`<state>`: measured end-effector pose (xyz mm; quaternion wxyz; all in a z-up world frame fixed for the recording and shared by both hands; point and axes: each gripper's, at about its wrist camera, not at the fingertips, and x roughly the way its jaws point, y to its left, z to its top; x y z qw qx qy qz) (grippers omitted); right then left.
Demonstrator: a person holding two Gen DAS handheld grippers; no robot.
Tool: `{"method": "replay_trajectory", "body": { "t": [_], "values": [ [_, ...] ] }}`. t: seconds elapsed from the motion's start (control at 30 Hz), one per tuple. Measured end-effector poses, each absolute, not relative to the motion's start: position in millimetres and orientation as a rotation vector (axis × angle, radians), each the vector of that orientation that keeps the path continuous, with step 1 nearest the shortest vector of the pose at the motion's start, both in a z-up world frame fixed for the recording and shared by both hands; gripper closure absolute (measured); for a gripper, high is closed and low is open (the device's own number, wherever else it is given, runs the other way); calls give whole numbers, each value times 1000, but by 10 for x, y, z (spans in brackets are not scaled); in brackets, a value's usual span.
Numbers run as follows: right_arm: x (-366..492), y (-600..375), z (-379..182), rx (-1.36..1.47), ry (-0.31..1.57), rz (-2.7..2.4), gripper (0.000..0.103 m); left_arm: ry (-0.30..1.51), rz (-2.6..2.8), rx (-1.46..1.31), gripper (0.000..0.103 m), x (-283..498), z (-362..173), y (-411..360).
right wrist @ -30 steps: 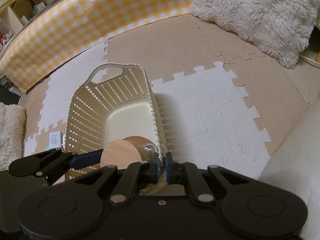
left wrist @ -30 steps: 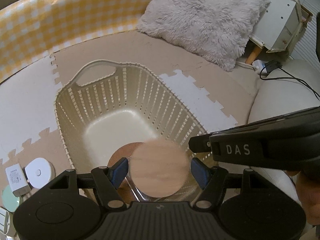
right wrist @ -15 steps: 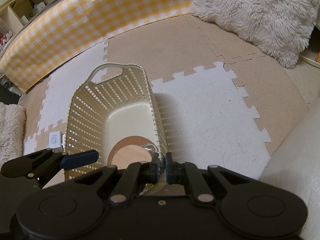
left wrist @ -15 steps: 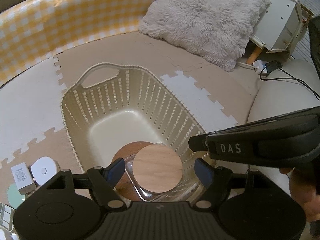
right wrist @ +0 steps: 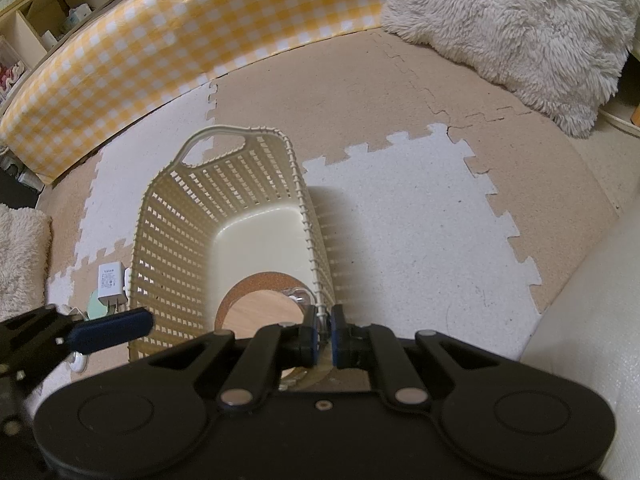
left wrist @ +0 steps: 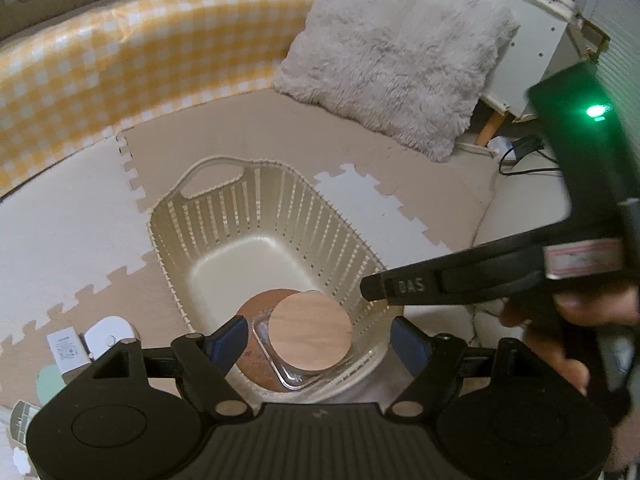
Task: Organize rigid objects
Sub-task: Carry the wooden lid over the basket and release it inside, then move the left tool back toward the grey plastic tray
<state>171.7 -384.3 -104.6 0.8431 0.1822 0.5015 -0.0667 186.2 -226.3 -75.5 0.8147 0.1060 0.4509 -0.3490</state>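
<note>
On the foam floor mat (right wrist: 400,220), far left: a white charger (left wrist: 66,347) and a white round device (left wrist: 110,330), just beside a cream slatted basket (left wrist: 256,200). Inside it, near end: a glass jar with a wooden lid (left wrist: 310,334), resting on a cork disc (right wrist: 256,282). Above the jar, left gripper (left wrist: 318,340), jaws opening, touching nothing. At right, right gripper (right wrist: 325,336), clamped on the basket's rim.

1. A cream slatted plastic basket (left wrist: 256,216) is shown on beige and white interlocking foam mats (right wrist: 400,216);
2. a pale wooden round lid (left wrist: 310,332) is seen over a brown cork disc (right wrist: 260,280);
3. a yellow-and-white checked cushion edge (left wrist: 120,64) and a grey-white fluffy pillow (left wrist: 396,48) are shown behind.
</note>
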Motion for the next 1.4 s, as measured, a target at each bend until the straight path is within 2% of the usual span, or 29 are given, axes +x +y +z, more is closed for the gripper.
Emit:
{"method": "replay_trajectory", "body": {
  "t": [0.4,0.93,1.4],
  "values": [
    [1720,-3846,-1049,382,1059,-141,96,896,-740,202,0,1656,-488,-1871],
    [1720,-3846,-1050,378,1060,-142,97,825,-608,183,0,1803,-357,-1027],
    [1720,-3845,-1050,377,1060,-142,97,866,-441,220,0,2345,-815,-222]
  ]
}}
